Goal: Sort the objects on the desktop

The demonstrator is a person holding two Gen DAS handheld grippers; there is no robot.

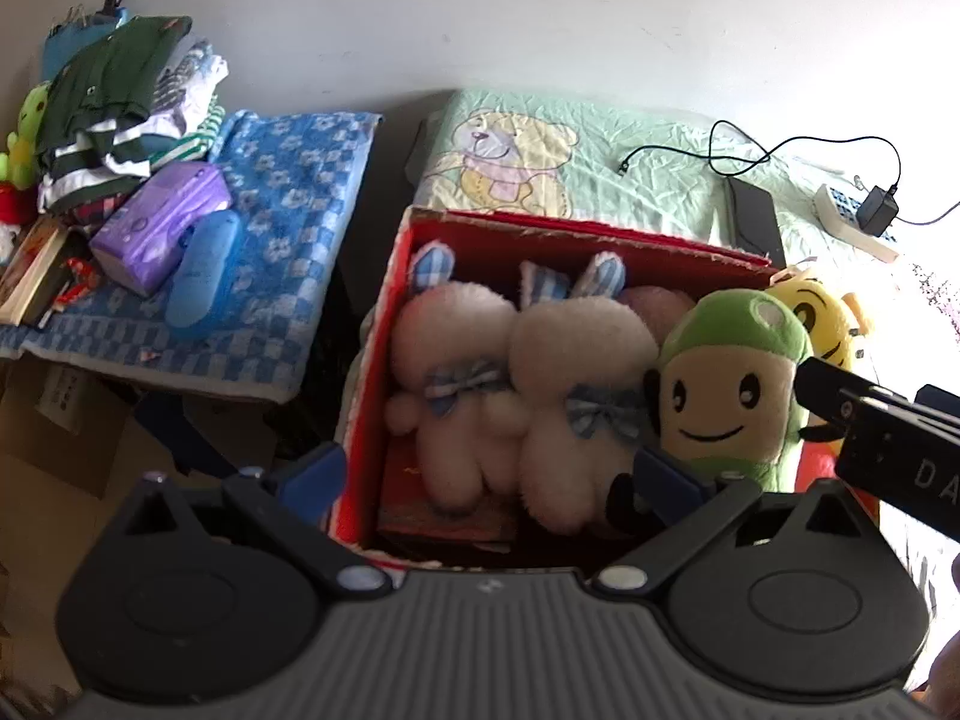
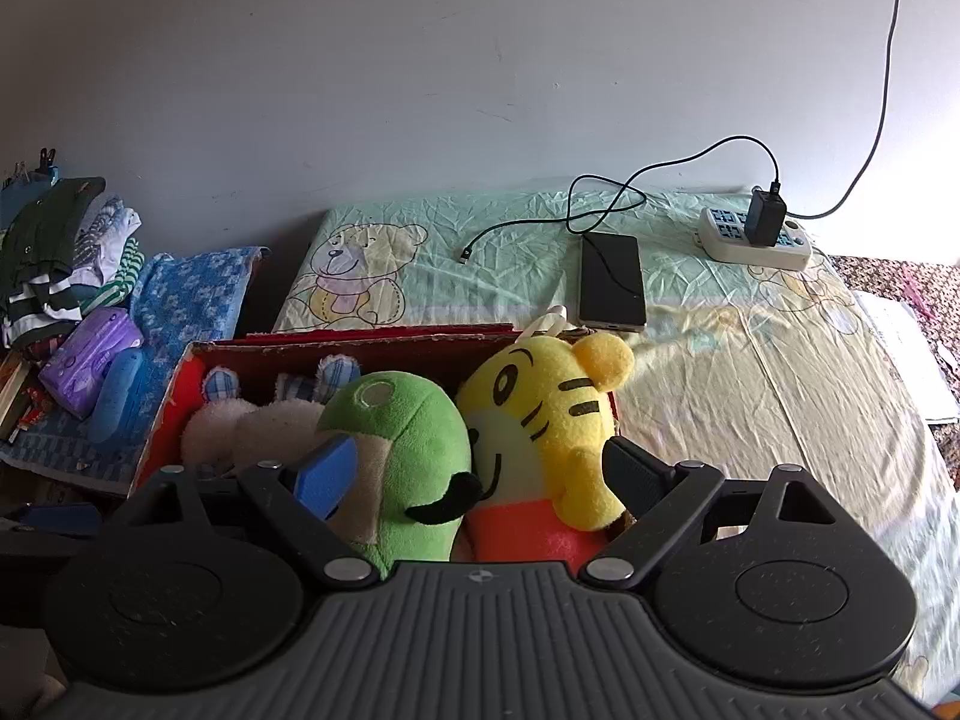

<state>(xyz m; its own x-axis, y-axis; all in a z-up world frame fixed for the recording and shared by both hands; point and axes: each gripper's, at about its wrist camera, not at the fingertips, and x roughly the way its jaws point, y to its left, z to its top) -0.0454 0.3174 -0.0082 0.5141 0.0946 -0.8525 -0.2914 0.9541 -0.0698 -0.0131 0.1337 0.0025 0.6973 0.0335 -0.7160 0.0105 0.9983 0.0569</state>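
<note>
1. Red box (image 1: 384, 324) sits at the near edge of the surface, which is covered by a green bear-print cloth (image 2: 480, 252). It is nearly full.
2. Inside the box: two white plush rabbits (image 1: 516, 384) with blue checked bows, lying side by side at the left and middle. A green plush doll (image 1: 729, 384) stands at the right end, and a yellow tiger plush (image 2: 552, 408) is pressed against it at the box's right wall.
3. Left tool (image 1: 498, 474): fingers spread wide over the box, nothing between them. Released.
4. Right tool (image 2: 480, 474): fingers spread, straddling the green doll and the tiger. Pads look near both toys, but neither is pinched. Released, as far as the view shows.
5. Judged progress: the plush toys look sorted; four are in the box.
6. Possibly left to do: black phone (image 2: 611, 281), black cable (image 2: 600, 204) and power strip with charger (image 2: 756, 237) lie loose on the cloth behind the box.
7. Off to the left, on a blue checked towel (image 1: 282, 198): purple tissue pack (image 1: 162, 222), blue case (image 1: 204, 267), a heap of folded clothes (image 1: 114, 102). Whether these belong to the task I cannot tell.
</note>
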